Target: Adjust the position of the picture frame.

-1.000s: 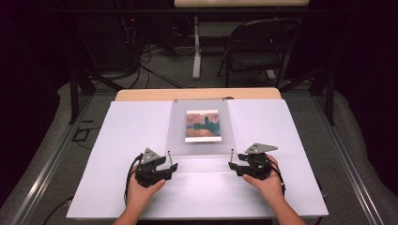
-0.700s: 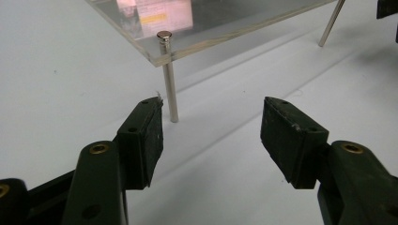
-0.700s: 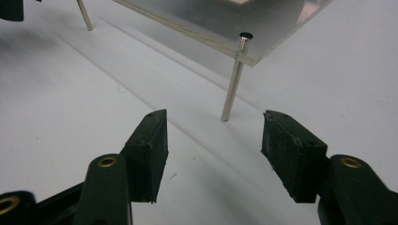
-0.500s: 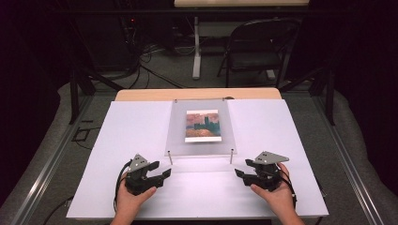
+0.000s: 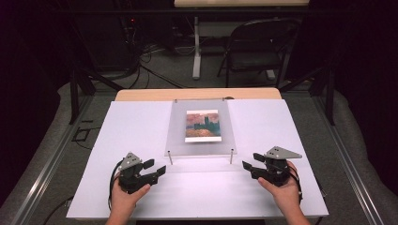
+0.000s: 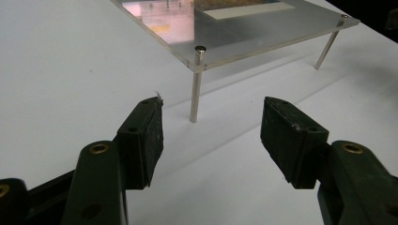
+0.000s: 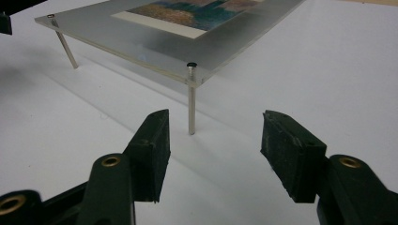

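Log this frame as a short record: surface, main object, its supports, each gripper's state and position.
surface: white table
object: clear panel with a picture on it
supports: thin metal posts, panel raised off the table
left gripper: open, nothing between the fingers, near the panel's front left post
right gripper: open, nothing held, near the front right post
contact: neither gripper touches the panel

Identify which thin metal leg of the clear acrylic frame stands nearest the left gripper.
The near-left thin metal leg, at the clear acrylic frame's front corner facing the left gripper; the other front leg stands nearer the right gripper.
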`<action>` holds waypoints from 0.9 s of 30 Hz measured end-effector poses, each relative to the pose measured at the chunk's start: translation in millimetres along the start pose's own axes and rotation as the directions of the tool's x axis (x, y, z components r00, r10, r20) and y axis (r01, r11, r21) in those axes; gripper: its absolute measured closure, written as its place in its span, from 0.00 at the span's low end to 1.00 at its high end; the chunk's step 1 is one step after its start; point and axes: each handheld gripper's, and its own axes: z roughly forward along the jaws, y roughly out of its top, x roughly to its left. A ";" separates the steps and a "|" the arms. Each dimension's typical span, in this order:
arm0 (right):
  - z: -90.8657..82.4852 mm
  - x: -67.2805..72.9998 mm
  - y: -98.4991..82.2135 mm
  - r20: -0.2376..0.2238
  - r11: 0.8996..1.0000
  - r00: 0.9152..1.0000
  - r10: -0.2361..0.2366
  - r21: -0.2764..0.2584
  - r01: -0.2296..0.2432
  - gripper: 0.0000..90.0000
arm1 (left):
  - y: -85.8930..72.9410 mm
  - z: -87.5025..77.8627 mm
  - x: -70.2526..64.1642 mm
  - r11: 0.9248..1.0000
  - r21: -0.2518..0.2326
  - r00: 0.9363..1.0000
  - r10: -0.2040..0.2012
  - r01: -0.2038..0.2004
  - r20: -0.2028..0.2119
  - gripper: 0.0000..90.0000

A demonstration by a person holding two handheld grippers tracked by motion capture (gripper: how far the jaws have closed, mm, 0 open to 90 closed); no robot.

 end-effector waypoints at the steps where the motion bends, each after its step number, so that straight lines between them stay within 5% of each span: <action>1: -0.2 -0.6 0.0 0.001 1.000 1.000 0.002 -0.004 -0.002 0.46 | 0.5 -0.8 0.5 1.000 -0.001 1.000 -0.005 0.005 0.001 0.44; 14: 0.8 -4.3 3.8 -0.011 1.000 1.000 0.015 -0.006 -0.015 0.48 | 10.7 -1.2 9.9 0.999 -0.030 0.999 -0.039 0.039 -0.002 0.45; 20: -1.2 -2.1 19.0 -0.017 1.000 1.000 0.001 -0.022 -0.001 0.50 | 26.2 1.6 9.8 0.999 -0.028 1.000 -0.017 0.017 0.000 0.48; 27: 7.8 -6.7 34.5 -0.030 1.000 0.999 0.015 -0.003 -0.015 0.51 | 42.9 7.8 18.8 0.998 -0.025 0.999 -0.051 0.051 0.010 0.47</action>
